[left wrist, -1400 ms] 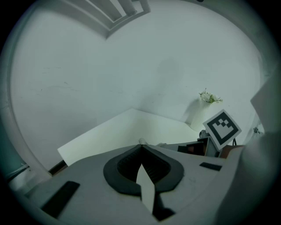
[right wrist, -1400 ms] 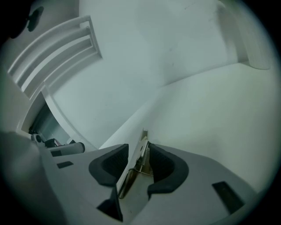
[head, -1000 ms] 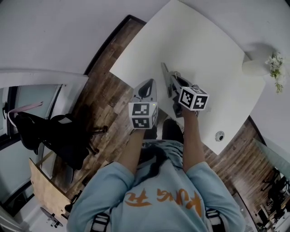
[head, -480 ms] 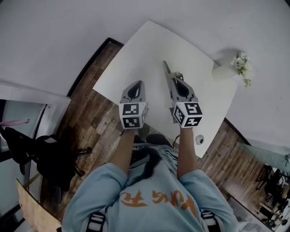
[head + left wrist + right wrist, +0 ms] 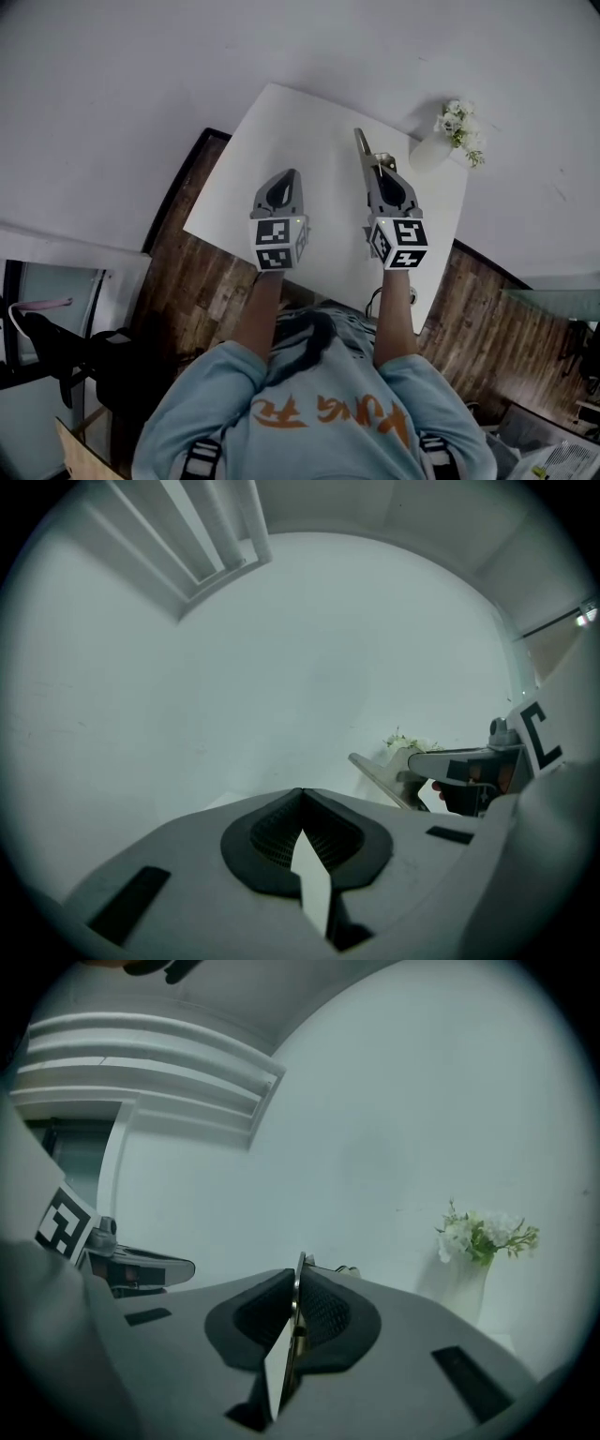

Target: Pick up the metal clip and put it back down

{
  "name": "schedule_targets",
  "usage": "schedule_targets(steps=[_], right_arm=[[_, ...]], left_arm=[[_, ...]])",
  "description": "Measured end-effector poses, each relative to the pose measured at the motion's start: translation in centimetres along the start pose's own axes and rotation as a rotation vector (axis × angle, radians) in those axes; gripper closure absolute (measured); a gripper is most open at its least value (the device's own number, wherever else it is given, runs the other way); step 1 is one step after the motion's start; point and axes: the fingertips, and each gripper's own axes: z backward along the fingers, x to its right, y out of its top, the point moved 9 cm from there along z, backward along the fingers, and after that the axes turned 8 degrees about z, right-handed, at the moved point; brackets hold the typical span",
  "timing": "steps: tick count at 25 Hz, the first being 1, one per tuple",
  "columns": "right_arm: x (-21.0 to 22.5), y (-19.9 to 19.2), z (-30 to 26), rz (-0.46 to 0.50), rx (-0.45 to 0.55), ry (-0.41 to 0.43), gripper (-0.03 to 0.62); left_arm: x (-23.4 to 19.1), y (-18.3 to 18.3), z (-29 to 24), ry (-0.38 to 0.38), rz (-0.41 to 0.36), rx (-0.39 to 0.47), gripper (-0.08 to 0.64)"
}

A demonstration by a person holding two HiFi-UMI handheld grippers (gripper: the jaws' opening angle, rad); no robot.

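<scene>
A person in a light blue shirt [image 5: 319,412] holds two grippers over one white table [image 5: 309,122]. The left grey gripper [image 5: 280,187] has its jaws pressed together, with nothing between them. The right grey gripper [image 5: 386,183] pinches the one thin shiny metal clip [image 5: 362,148]. The clip sticks out in front of it, over the table. At the far corner stands one white vase [image 5: 428,153]. A bunch of small white flowers [image 5: 457,120] is in it.

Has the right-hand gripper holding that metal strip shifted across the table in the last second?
Yes. The right gripper, shut on the metal clip, has moved closer to the flower vase on the white table.
</scene>
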Motion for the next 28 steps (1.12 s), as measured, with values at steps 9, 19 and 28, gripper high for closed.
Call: schedule_targets(steps=[9,19,28], right_arm=[[3.9,-3.5,-0.2,-0.098,-0.032,-0.077,0.565],[12.3,-10.8,2.6,-0.305,-0.127,-0.332,0.565],[18.0,-17.3,7.1,-0.422,-0.247,-0.485,0.564]], left_arm=[[1.9,-0.6,-2.5,-0.031,-0.078,-0.069,0.540],[7.0,-2.8,-7.9,-0.156,-0.186,-0.191,0.540],[14.7,-6.3,-14.6,-0.319,-0.208,-0.310,0.540]])
